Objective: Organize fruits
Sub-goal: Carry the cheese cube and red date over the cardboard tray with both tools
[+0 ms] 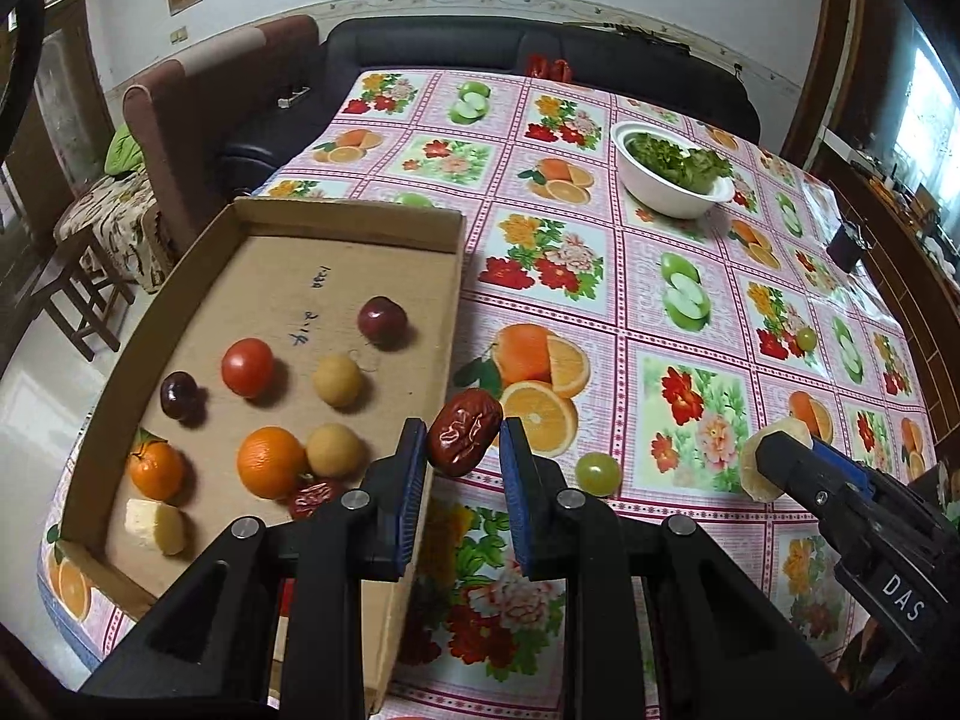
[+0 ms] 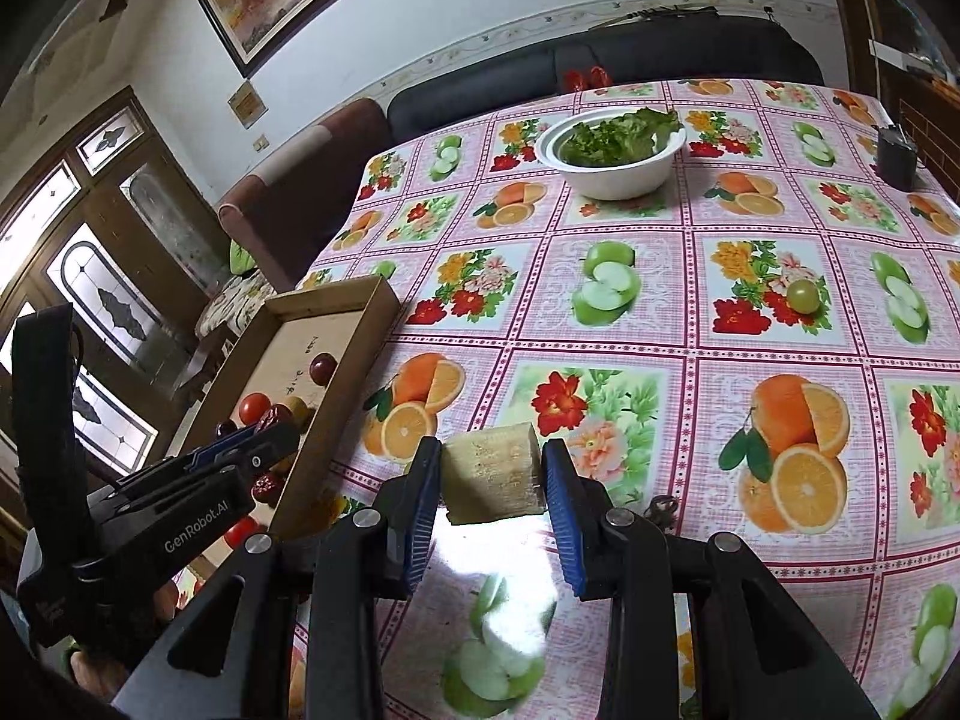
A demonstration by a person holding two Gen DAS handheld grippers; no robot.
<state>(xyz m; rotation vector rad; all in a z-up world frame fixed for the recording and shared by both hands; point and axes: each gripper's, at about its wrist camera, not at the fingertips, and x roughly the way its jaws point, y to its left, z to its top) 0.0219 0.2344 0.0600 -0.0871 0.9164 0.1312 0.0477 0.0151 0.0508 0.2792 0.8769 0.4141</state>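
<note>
The tabletop (image 1: 690, 312), covered in a pink cloth printed with fruit and flowers, carries a shallow cardboard tray (image 1: 180, 324) at its left edge; all positions below are given relative to this tray. The left tongs (image 1: 462, 450) point steeply downward over the tray's right wall, blue pads pinching a wrinkled red date (image 1: 463, 439) held clear of the tabletop. The right tongs (image 2: 492, 477) point downward well to the right of the tray, pads clamped on a pale cut fruit chunk (image 2: 493, 474), also held clear of the cloth. Inside the tray lie two oranges (image 1: 271, 461), a red tomato (image 1: 247, 367), two tan round fruits (image 1: 339, 381), two dark cherries (image 1: 382, 315), a pale yellow wedge (image 1: 155, 525) and a second red date (image 1: 315, 497) by the near right wall. Far right of the tray and beyond it stands a white bowl (image 1: 672, 192) holding green leaves (image 1: 678, 157). One green grape (image 1: 597, 473) rests on the cloth just right of the tray; a second grape (image 1: 806, 338) lies well to the right.
</note>
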